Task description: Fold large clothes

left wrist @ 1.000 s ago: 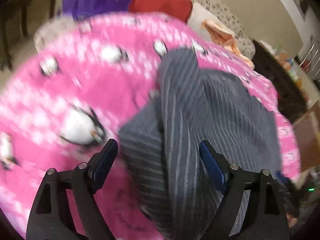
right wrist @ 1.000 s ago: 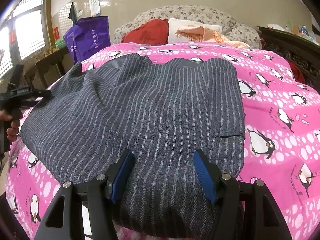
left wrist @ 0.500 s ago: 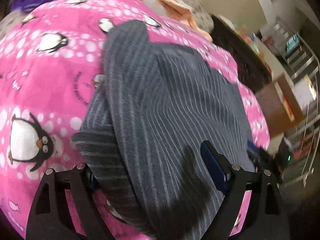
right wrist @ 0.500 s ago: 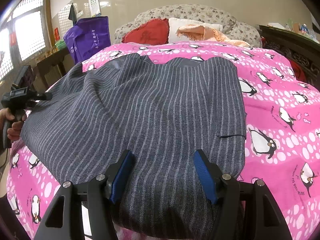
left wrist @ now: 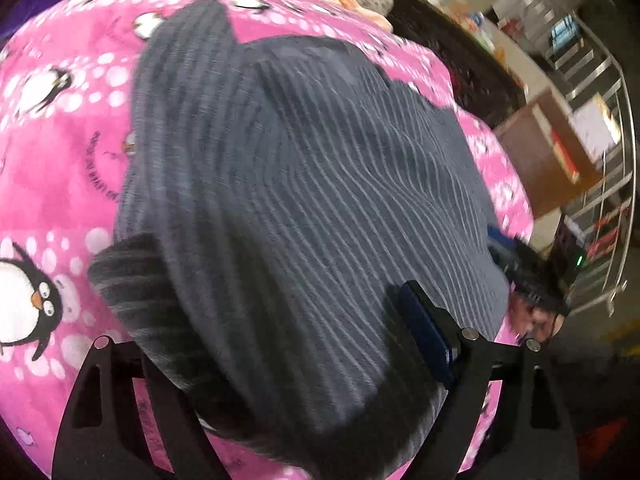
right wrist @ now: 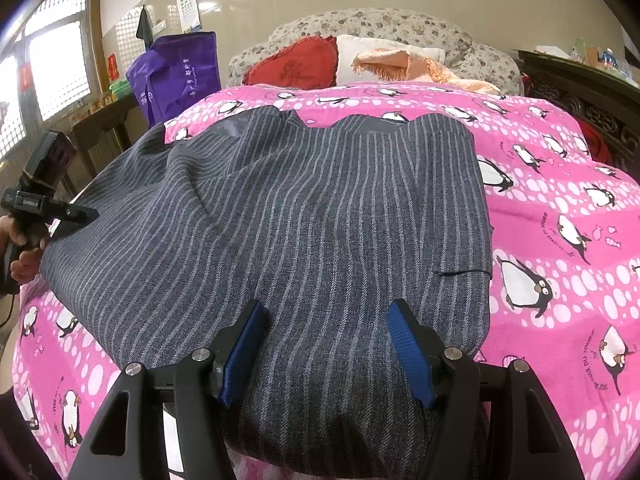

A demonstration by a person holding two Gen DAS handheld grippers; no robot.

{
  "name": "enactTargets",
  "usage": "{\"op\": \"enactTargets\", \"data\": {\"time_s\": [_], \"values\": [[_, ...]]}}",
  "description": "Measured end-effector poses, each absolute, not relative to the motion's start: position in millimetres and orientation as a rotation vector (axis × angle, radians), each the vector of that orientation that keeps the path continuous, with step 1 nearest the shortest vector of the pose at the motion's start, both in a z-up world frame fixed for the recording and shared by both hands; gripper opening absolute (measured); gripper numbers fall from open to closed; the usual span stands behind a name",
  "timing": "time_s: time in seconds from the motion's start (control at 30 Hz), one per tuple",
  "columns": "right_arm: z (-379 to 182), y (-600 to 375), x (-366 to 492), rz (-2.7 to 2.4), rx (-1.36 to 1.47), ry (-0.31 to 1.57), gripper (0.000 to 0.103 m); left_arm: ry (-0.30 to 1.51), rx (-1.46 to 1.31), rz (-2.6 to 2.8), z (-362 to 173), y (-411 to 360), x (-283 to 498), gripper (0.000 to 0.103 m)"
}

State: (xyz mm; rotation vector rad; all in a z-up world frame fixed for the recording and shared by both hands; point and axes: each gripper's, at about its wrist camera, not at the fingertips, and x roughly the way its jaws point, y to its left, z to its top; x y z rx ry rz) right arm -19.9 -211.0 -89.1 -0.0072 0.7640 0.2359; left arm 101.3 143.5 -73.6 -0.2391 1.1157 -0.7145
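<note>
At the near edge of the bed, the right gripper (right wrist: 328,354) stands with its blue-padded fingers (right wrist: 410,356) spread over the hem of a large grey pinstriped wool garment (right wrist: 280,224). Cloth bulges up between the pads, but whether they pinch it or only straddle it cannot be told from this view. The garment lies spread across the bed's near half on a bright pink blanket printed with penguins and white dots (right wrist: 560,208), its collar end pointing toward the head of the bed and its right side edge running straight down the middle of the blanket.

At the bed's left edge, the left gripper (left wrist: 280,344) has its jaws wide apart around a thick fold of the same garment (left wrist: 312,184). One blue pad (left wrist: 424,336) lies against the cloth; the other finger is hidden under the fold, so a real grip cannot be confirmed. From the right wrist view, a hand (right wrist: 22,248) holds that gripper's handle beside the garment's left corner.

Farther back, at the head of the bed, lie a red heart-shaped cushion (right wrist: 296,62), a white pillow (right wrist: 360,52) and a fringed peach cloth (right wrist: 416,66). A purple fabric bag (right wrist: 176,76) stands by the far left corner.
</note>
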Motion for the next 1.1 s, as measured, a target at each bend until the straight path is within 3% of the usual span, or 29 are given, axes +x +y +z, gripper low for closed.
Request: {"op": "enactTargets", "data": {"time_s": [0.5, 0.77, 0.8, 0.87, 0.93, 1.1], "values": [[-87, -208, -19, 0.228, -0.013, 0.784, 0.063, 1.08, -0.103, -0.519, -72, 127, 120, 0.08], [-53, -253, -66, 0.042, 0.017, 0.773, 0.064, 1.016, 0.009, -0.481, -76, 116, 105, 0.08], [-54, -266, -74, 0.002, 0.032, 0.777, 0.064, 1.02, 0.014, -0.485, -76, 116, 105, 0.078], [-59, -286, -85, -0.064, 0.062, 0.792, 0.065, 1.041, 0.032, -0.504, -74, 115, 105, 0.059], [-63, -301, -94, -0.104, 0.098, 0.803, 0.065, 1.078, 0.029, -0.55, -68, 112, 106, 0.016], [-73, -323, -100, -0.177, 0.162, 0.816, 0.065, 1.064, -0.109, -0.708, -33, 111, 102, 0.011]]}}
